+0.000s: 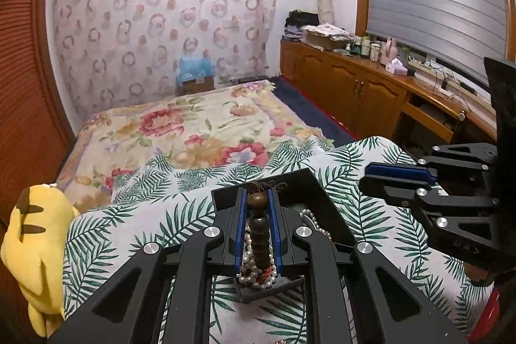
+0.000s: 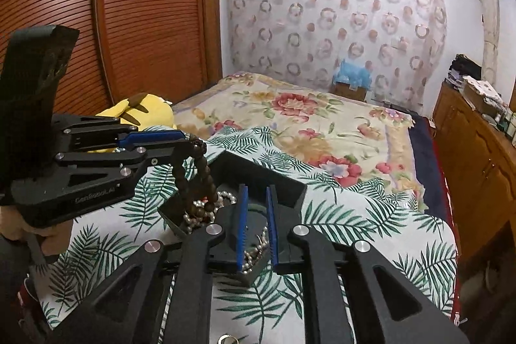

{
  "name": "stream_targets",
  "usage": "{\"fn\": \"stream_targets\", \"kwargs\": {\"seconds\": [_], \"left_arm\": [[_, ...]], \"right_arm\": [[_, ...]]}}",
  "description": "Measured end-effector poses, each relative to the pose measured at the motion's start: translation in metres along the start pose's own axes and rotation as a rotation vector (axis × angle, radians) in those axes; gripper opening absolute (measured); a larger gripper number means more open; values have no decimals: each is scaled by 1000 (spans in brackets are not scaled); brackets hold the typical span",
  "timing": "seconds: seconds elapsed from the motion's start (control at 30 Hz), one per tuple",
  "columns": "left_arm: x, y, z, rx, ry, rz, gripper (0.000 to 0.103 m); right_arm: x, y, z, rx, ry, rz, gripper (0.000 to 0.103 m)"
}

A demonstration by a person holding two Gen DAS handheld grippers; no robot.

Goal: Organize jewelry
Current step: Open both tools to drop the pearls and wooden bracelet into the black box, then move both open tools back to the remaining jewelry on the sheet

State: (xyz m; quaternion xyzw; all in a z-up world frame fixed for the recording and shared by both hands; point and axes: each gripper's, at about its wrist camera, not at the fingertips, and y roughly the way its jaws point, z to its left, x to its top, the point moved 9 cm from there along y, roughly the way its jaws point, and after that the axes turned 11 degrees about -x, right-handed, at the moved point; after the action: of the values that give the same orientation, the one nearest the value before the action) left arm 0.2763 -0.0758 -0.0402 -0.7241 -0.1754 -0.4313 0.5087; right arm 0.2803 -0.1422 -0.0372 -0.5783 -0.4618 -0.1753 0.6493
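A black jewelry tray (image 1: pixel 303 179) sits on a leaf-print cloth on the bed. It holds a white pearl string (image 1: pixel 254 274). My left gripper (image 1: pixel 258 195) is shut on a brown wooden bead bracelet (image 1: pixel 259 234) and holds it above the tray. In the right wrist view the left gripper (image 2: pixel 185 141) holds the bracelet (image 2: pixel 206 179), which hangs down onto the pearls (image 2: pixel 196 216). My right gripper (image 2: pixel 258 192) hovers over the tray (image 2: pixel 258 173), jaws slightly apart, with nothing between them. It also shows at the right of the left wrist view (image 1: pixel 374 174).
A yellow plush toy (image 1: pixel 38 240) lies at the left of the bed. A floral blanket (image 1: pixel 193 124) covers the bed beyond. A wooden cabinet (image 1: pixel 371 86) with bottles runs along the right wall. A slatted wooden wardrobe (image 2: pixel 129 21) stands at the left.
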Motion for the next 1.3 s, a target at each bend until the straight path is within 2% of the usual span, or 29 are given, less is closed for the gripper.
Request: {"fn": "stream_targets", "kwargs": {"seconds": [0.27, 0.37, 0.47, 0.5, 0.57, 0.63, 0.7, 0.83, 0.93, 1.0, 1.3], "left_arm": [[-5, -3, -2, -2, -3, 1, 16], [-11, -10, -5, 5, 6, -5, 29], [-21, -17, -8, 10, 13, -5, 41], [-24, -19, -9, 11, 13, -8, 50], [-31, -22, -10, 19, 13, -11, 53], [-38, -25, -10, 25, 9, -9, 67], [-46, -28, -10, 31, 4, -17, 75], [-63, -31, -11, 36, -3, -5, 90], [-80, -33, -6, 38, -40, -2, 93], [-87, -35, -2, 39, -55, -2, 93], [-125, -41, 2, 62, -63, 56, 94]], "right_arm": [[-33, -9, -11, -5, 23, 23, 13], [-49, -14, -11, 1, 32, 33, 24], [-65, -16, -8, 18, 36, 51, 25], [-70, -17, -6, 19, 33, 55, 25], [-80, -20, 0, 25, 27, 63, 25], [-89, -23, 5, 37, 26, 69, 25], [-96, -26, 10, 42, 24, 74, 26], [-111, -34, 19, 53, 25, 85, 34], [-123, -42, 23, 49, 32, 92, 39], [-130, -48, 24, 45, 53, 95, 49], [-162, -66, 22, 17, 103, 125, 55]]}}
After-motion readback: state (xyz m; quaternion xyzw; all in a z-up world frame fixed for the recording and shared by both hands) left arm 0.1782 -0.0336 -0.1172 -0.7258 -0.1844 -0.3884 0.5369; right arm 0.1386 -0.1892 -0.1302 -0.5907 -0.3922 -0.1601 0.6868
